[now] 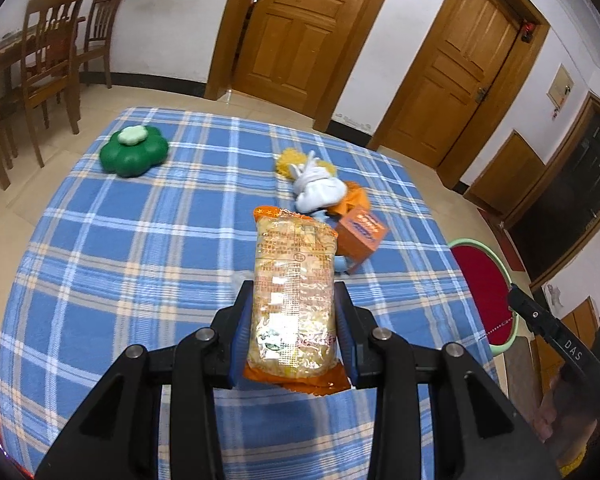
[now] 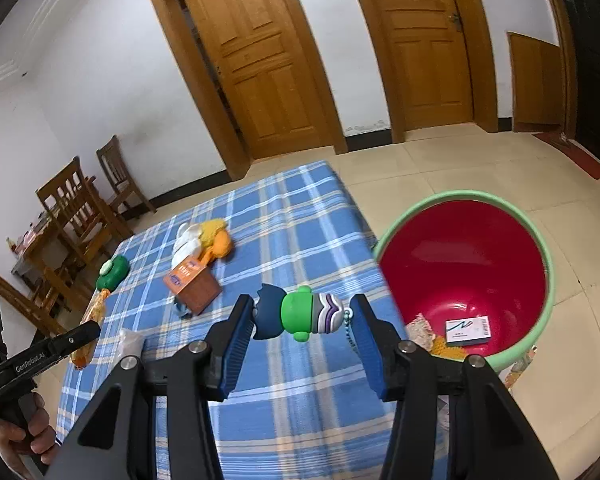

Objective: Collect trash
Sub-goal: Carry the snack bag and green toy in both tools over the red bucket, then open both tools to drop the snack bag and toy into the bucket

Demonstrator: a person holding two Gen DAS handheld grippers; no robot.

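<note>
Both hands are loaded, so the step in hand looks like carrying the pickings over to the bin. The left gripper [image 1: 294,320] is clamped on a snack packet [image 1: 294,292], orange-ended and held lengthwise, above the near part of the blue checked tablecloth [image 1: 140,240]. The right gripper [image 2: 302,326] pinches a small toy figure [image 2: 300,314], green and navy with a bead chain, held crosswise between its pads above the cloth's right edge.

The red bucket [image 2: 548,280] with a pale green rim stands on the floor just right of the table. Inside lie a small white box [image 2: 468,330] and some crumpled wrappers [image 2: 420,328].

Next, I'd judge, each gripper must swing right, over the rim, and let go. An orange carton [image 2: 190,280], a soft toy [image 2: 204,238] and a green flower-shaped container [image 2: 112,270] sit farther off on the cloth.
</note>
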